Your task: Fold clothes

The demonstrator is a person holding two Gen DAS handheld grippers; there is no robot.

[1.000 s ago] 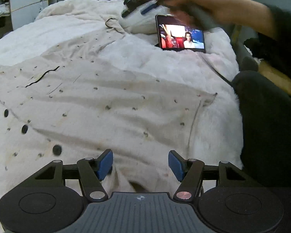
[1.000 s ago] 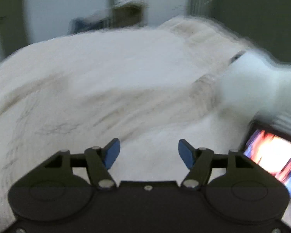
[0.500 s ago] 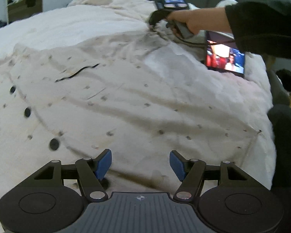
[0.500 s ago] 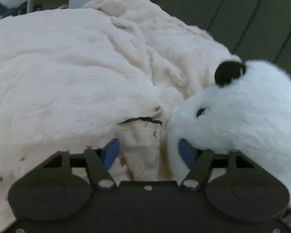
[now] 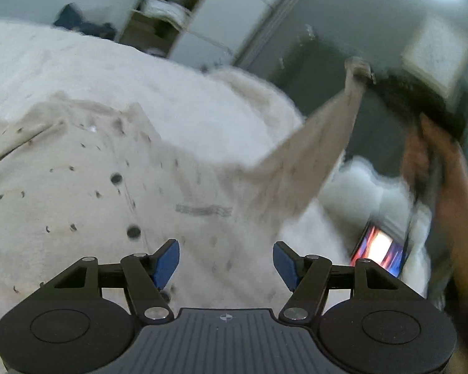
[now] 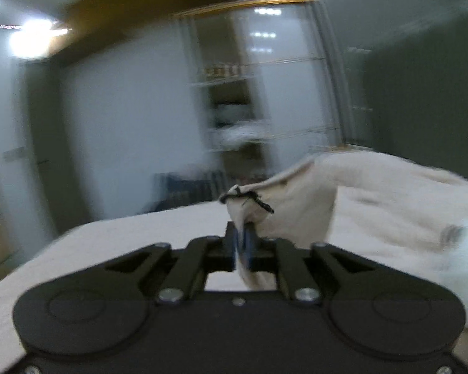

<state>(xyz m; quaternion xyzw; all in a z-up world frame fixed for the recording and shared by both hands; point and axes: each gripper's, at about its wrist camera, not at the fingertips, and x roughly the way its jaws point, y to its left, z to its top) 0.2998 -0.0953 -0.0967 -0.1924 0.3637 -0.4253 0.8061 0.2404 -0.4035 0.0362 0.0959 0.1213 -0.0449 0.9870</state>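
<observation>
Fluffy white bedding point(image 5: 87, 71) covers the bed, one big spread, filling most of the left wrist view. On it lies one cream shirt point(image 5: 78, 193), front up, dotted with small dark marks, with two dark buttons clearly visible in a line and a printed grey label strip near the middle. One sleeve point(image 5: 309, 155) of the shirt is pulled up off the bed, stretched taut toward the upper right, its cuff end at the top.

One open wardrobe point(image 5: 171, 12) with shelves of folded white items stands behind the bed; blurred. One white plush toy point(image 5: 358, 184) sits at the right of the bed, and one lit tablet screen point(image 5: 379, 251) leans just beside it. One bare forearm point(image 5: 458, 205) of the person shows at the right edge, motion-blurred.

Left gripper point(image 5: 226, 263): jaws well apart and opening, nothing between the blue pads point(image 5: 165, 261), hovering over the lower part of the shirt, not touching cloth as far as visible.

Right gripper point(image 6: 241, 243): in the right wrist view the two pads are pressed nearly together on a bunch of cream fabric, the sleeve cuff point(image 6: 246, 201) with one black thread loop sticking out above the fingertips. The cloth is lifted clear of the bedding and trails off to the right. Frame is blurred.
</observation>
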